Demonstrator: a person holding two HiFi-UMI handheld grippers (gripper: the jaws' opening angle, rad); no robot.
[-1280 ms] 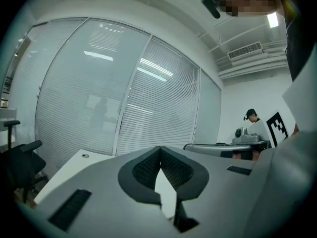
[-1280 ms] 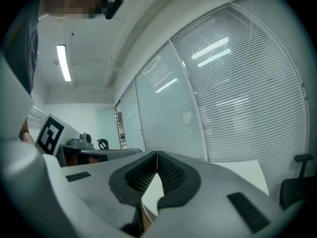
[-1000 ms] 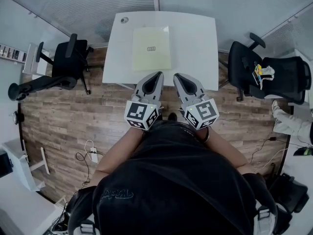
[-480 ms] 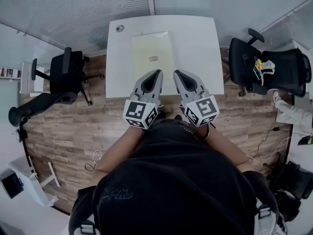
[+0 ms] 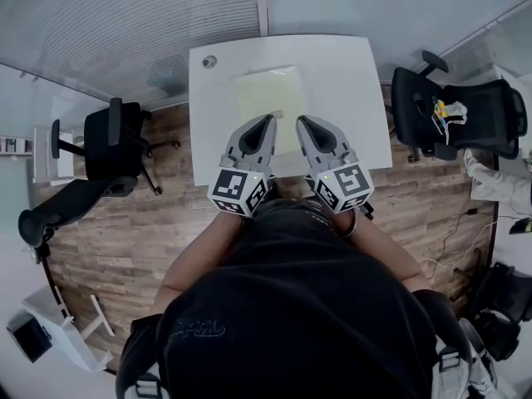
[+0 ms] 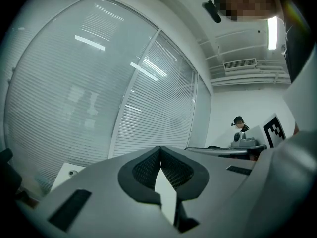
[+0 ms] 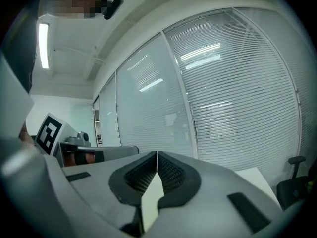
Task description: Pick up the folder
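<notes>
**Over the counter's near edge: both tools shut, folder lying flat**

Over the near edge of the white counter (image 5: 353, 81), side by side and pointing forward: left tool (image 5: 268, 121) and right tool (image 5: 301, 121). Jaws pressed tight together on each, nothing gripped between them. Pale yellow folder (image 5: 268, 90) flat on the counter, about the middle, square to its edges. From the head view, both tool tips overlapping the folder's near part; touching it or not, impossible to say. Round cable hole (image 5: 209, 61) at the far left corner of the counter. Black office chair (image 5: 112, 135) off to the left on the wooden floor (image 5: 108, 223), another black chair (image 5: 453, 119) to the right with something small and yellow on it. Beyond the counter, glass wall with slatted blinds (image 5: 166, 15).
</notes>
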